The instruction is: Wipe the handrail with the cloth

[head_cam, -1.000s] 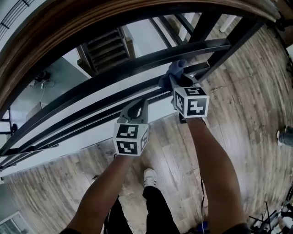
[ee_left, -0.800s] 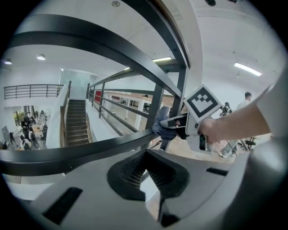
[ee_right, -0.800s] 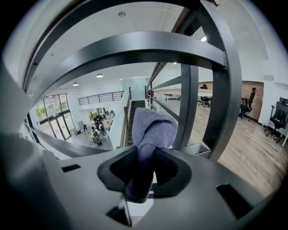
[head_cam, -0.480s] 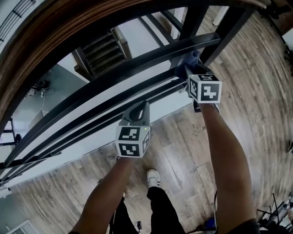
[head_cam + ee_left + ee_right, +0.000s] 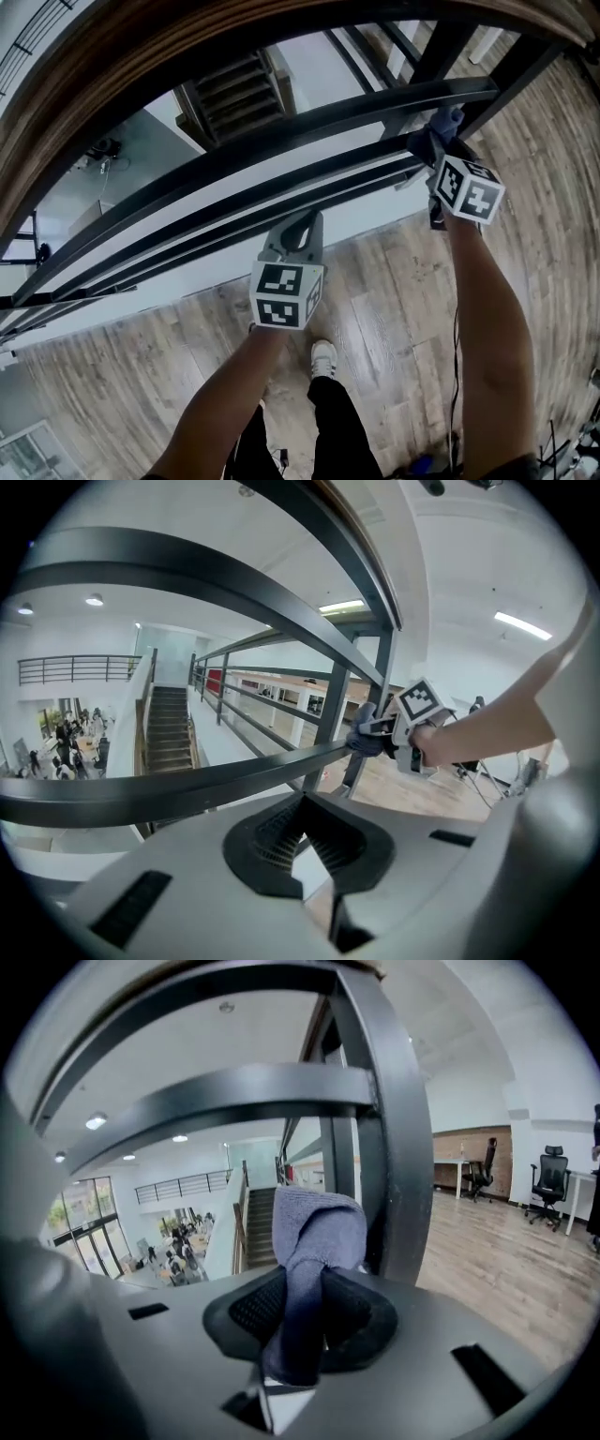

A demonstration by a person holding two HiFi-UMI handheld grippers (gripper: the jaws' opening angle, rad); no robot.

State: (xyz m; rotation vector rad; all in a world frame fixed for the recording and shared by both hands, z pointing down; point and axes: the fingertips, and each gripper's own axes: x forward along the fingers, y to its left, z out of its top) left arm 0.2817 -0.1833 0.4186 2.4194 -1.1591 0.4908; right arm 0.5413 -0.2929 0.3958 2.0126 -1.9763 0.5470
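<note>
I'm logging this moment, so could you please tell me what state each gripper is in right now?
Left gripper: closed, nothing between its jaws.
Right gripper: closed on the blue-grey cloth.

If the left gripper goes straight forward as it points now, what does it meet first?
Most likely the dark metal horizontal rail crossing just beyond the left gripper; depth is uncertain.

Head view looks steeply down; other two face the handrail (image 5: 281,141) (image 5: 169,792) (image 5: 234,1101) closely
</note>
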